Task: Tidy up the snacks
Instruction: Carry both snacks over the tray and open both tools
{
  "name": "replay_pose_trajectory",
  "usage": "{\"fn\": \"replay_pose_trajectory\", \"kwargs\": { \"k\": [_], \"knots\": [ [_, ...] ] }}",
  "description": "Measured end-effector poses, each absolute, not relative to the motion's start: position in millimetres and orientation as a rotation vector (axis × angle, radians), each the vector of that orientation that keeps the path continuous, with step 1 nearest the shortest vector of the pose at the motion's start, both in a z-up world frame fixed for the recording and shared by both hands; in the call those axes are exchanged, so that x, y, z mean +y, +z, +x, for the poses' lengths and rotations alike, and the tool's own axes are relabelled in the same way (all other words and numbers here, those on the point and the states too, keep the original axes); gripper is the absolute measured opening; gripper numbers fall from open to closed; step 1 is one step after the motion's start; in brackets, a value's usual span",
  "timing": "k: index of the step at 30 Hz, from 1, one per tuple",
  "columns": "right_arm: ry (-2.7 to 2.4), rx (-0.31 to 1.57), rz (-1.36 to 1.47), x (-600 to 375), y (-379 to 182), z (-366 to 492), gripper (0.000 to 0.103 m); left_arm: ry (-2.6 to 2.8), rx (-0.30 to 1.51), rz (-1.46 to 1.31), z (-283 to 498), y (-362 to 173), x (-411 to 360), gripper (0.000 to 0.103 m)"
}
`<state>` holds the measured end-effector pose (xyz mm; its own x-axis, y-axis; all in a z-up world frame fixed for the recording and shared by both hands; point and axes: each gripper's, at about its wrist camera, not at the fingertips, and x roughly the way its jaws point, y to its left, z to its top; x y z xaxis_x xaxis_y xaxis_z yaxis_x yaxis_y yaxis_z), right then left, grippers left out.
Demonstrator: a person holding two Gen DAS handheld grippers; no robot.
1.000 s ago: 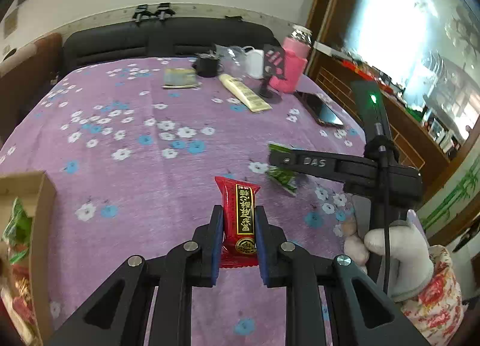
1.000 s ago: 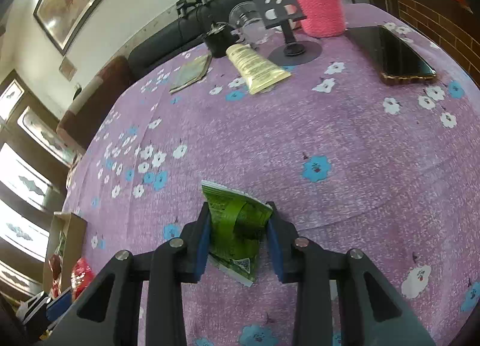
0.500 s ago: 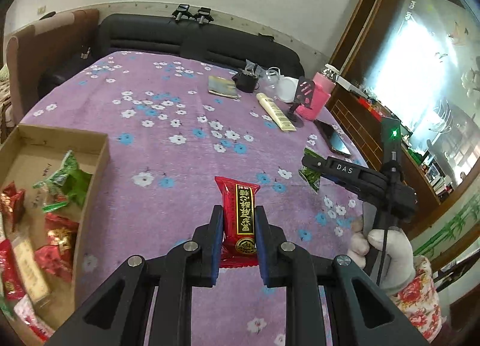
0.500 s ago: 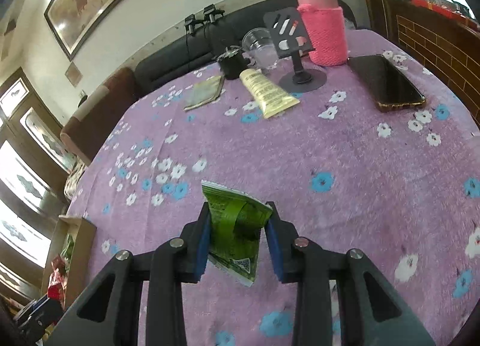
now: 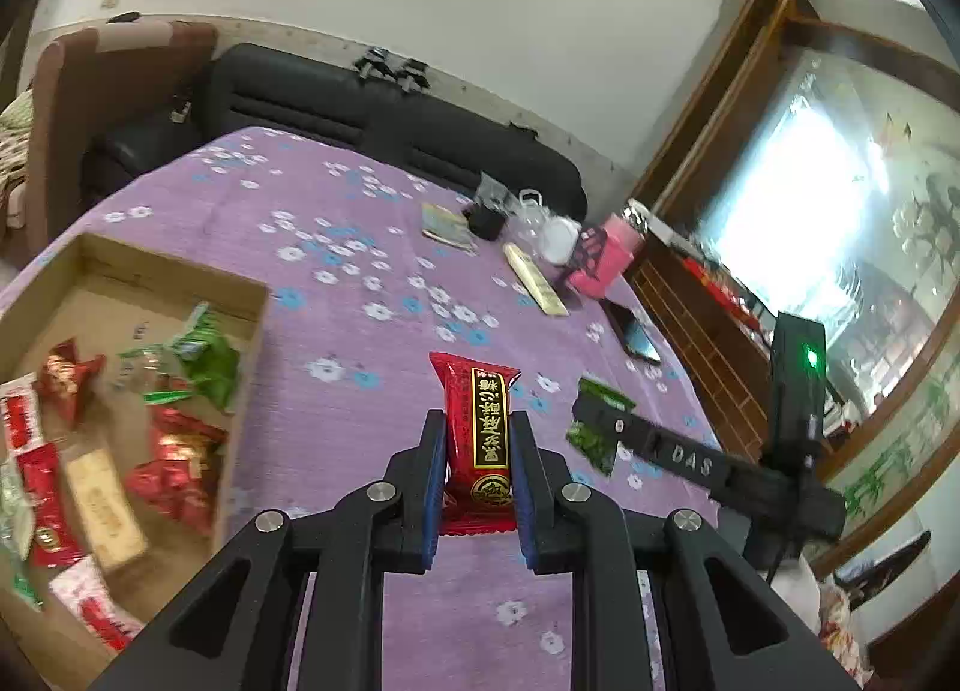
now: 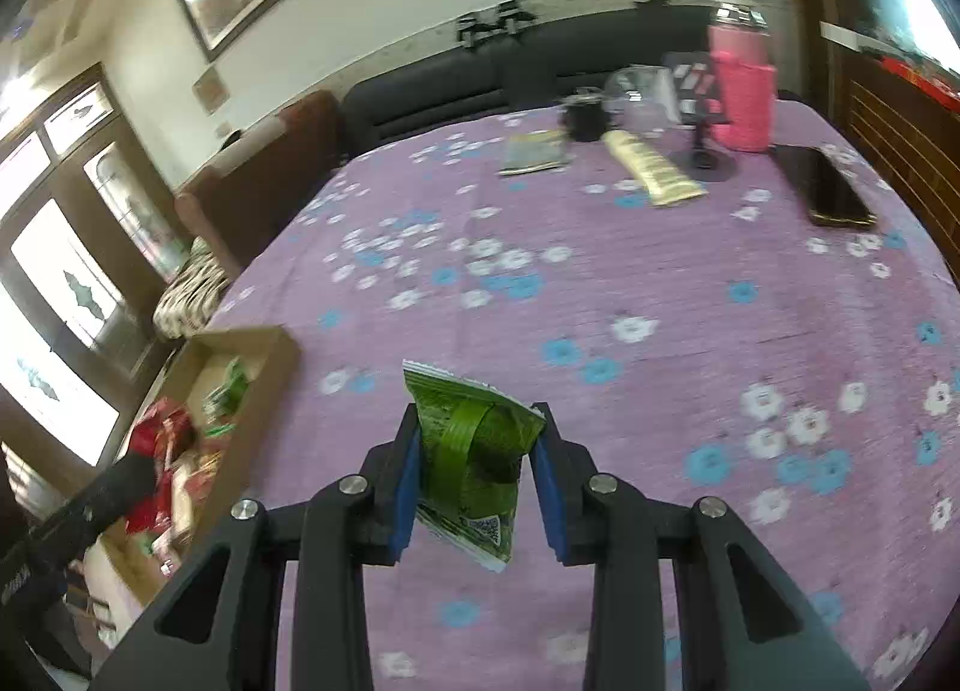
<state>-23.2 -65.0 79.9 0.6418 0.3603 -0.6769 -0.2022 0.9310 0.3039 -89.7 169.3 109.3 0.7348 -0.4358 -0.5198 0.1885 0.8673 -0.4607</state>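
A red snack packet (image 5: 478, 439) stands upright, pinched between the blue pads of the left tongs (image 5: 478, 472) above the purple flowered worktop (image 5: 336, 325). A green snack packet (image 6: 471, 454) is clamped in the right tongs (image 6: 474, 481). A cardboard box (image 5: 237, 367) at the worktop's left edge holds red and green snacks.
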Motion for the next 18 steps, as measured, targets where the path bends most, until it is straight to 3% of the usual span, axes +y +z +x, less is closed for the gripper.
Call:
{"fn": "replay_pose_trajectory", "kwargs": {
  "k": [18],
  "knots": [
    [0.48, 0.818, 0.109, 45, 98, -50, 0.033, -0.056, 0.532, -0.58, -137, 106, 325, 0.02]
  ]
}}
